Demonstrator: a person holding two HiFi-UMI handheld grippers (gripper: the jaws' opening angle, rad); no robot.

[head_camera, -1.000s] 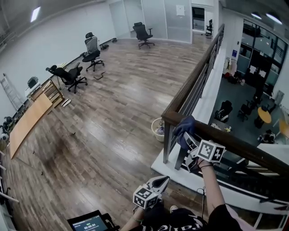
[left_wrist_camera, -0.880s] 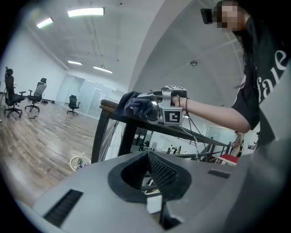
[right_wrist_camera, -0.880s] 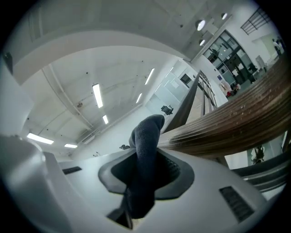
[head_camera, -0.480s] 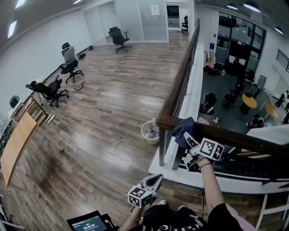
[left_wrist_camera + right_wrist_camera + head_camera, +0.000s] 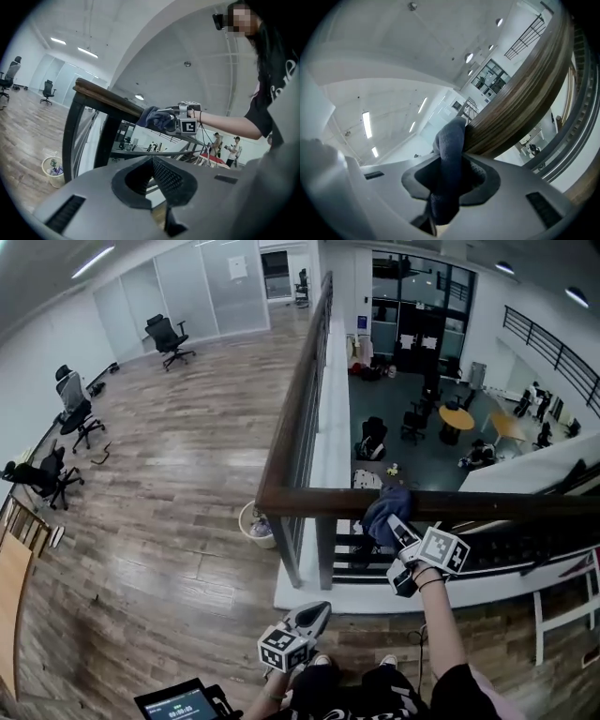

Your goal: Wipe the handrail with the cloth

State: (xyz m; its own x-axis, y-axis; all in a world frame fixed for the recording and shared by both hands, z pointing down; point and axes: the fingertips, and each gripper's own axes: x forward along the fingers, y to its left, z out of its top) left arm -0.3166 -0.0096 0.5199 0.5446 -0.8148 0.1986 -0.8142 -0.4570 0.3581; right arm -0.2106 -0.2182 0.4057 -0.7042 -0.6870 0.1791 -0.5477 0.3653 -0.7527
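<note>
The brown wooden handrail [image 5: 506, 507] runs left to right in front of me and turns at a corner into a second run going away. A dark blue cloth [image 5: 386, 509] is draped over the near run, right of the corner. My right gripper [image 5: 398, 529] is shut on the cloth and presses it to the handrail [image 5: 520, 93]; in the right gripper view the cloth [image 5: 449, 154] fills the jaws. My left gripper [image 5: 317, 615] hangs low by my body, away from the rail, shut with nothing in it. The left gripper view shows the cloth [image 5: 152, 117] on the handrail [image 5: 105, 96].
A white waste basket [image 5: 254, 522] stands on the wood floor left of the corner post. Black rail bars [image 5: 305, 437] drop below the handrail. Beyond it lies a lower floor with a round table [image 5: 457, 418]. Office chairs [image 5: 169, 334] stand far left. A small screen [image 5: 183, 703] is near my feet.
The right gripper has slid the cloth to the right along the handrail, away from the corner. The head view has swung right. The left gripper has stayed low by my body.
</note>
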